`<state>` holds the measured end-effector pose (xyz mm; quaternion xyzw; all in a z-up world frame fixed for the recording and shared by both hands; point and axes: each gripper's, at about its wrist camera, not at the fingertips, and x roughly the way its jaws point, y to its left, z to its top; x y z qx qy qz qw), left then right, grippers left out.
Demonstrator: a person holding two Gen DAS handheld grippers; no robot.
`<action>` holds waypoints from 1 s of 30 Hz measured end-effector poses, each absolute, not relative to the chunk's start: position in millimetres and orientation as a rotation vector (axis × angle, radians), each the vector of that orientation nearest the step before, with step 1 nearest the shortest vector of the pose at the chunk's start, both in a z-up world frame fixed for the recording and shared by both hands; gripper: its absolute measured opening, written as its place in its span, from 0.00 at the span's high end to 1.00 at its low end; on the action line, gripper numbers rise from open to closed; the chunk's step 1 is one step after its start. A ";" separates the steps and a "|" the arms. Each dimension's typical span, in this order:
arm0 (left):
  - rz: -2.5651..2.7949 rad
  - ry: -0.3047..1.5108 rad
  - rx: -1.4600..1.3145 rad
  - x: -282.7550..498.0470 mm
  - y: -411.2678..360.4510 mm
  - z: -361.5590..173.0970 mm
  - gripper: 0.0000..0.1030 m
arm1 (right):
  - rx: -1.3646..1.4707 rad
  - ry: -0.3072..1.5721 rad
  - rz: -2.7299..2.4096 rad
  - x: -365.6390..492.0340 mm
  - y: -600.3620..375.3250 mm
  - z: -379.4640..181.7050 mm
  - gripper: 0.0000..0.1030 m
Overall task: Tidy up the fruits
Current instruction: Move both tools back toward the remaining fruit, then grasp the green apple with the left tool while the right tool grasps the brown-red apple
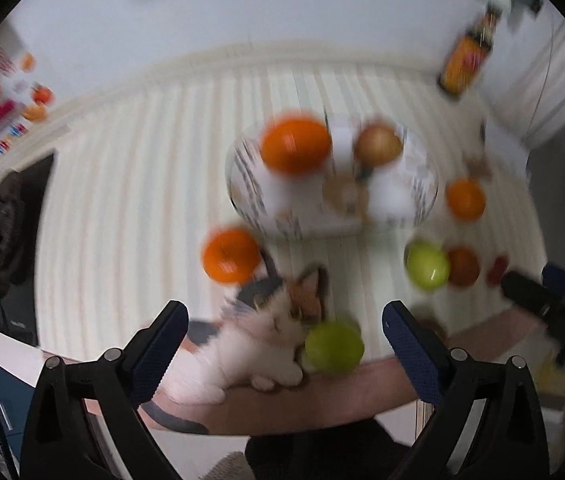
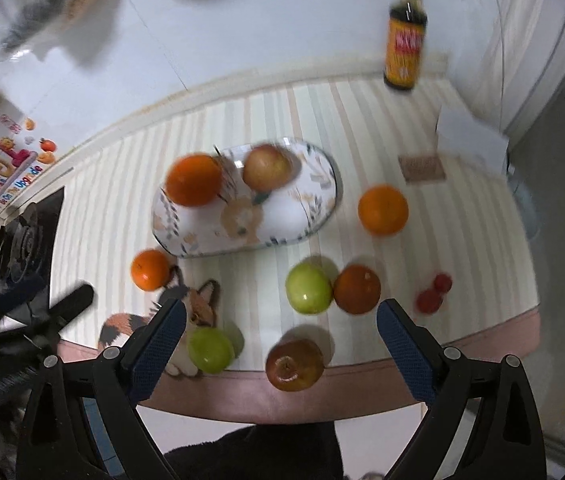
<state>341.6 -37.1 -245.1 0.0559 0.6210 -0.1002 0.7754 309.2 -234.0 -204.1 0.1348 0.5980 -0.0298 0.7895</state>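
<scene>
Striped mat [image 2: 122, 208]: pale cloth with a pink edge, carrying everything.
Plate [image 2: 322, 208]: oval, patterned, mid-mat; an orange [image 2: 194, 179] at its 10 o'clock, a reddish apple [image 2: 267, 167] at 12.
Loose fruit: second orange [image 2: 383, 210] at the plate's 3 o'clock; green apple [image 2: 308, 288] touching a dark orange [image 2: 357, 289] at 5; red apple [image 2: 294, 365] at the mat's near edge.
Left gripper [image 1: 285, 330]: released, jaws wide, holding nothing.
Right gripper [image 2: 281, 328]: released, jaws wide, above the near fruit.

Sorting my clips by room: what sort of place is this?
Probably a home kitchen: a gas stove burner sits beside the striped mat, and a dark sauce bottle stands behind the fruit plate.
</scene>
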 end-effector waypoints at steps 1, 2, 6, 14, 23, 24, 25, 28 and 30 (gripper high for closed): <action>-0.230 1.385 0.126 339.8 -41.8 -262.6 0.03 | 0.304 1.309 -0.064 310.0 -237.1 -215.0 0.05; -0.232 1.419 0.132 338.5 -45.2 -275.0 0.03 | 0.315 1.328 -0.061 310.7 -239.9 -225.4 0.05; -0.265 1.517 0.153 332.1 -59.6 -317.6 0.03 | 0.358 1.426 -0.070 308.9 -250.2 -269.5 0.05; -0.334 1.587 0.265 323.1 -87.0 -362.0 0.10 | 0.483 1.556 -0.038 287.3 -252.0 -329.6 0.13; -0.283 1.592 0.253 313.3 -72.2 -374.5 0.41 | 0.556 1.575 -0.012 276.5 -253.4 -345.0 0.13; -0.274 1.595 0.234 313.5 -66.6 -374.8 0.41 | 0.564 1.578 -0.009 276.0 -253.1 -347.7 0.13; -0.259 1.598 0.215 313.7 -61.1 -374.7 0.41 | 0.569 1.582 -0.007 276.6 -251.9 -349.9 0.13; -0.241 1.598 0.193 315.6 -53.0 -373.2 0.41 | 0.599 1.605 0.016 277.3 -249.3 -364.0 0.20; -0.232 1.597 0.183 317.1 -47.8 -371.9 0.41 | 0.595 1.631 0.036 279.6 -244.4 -373.7 0.31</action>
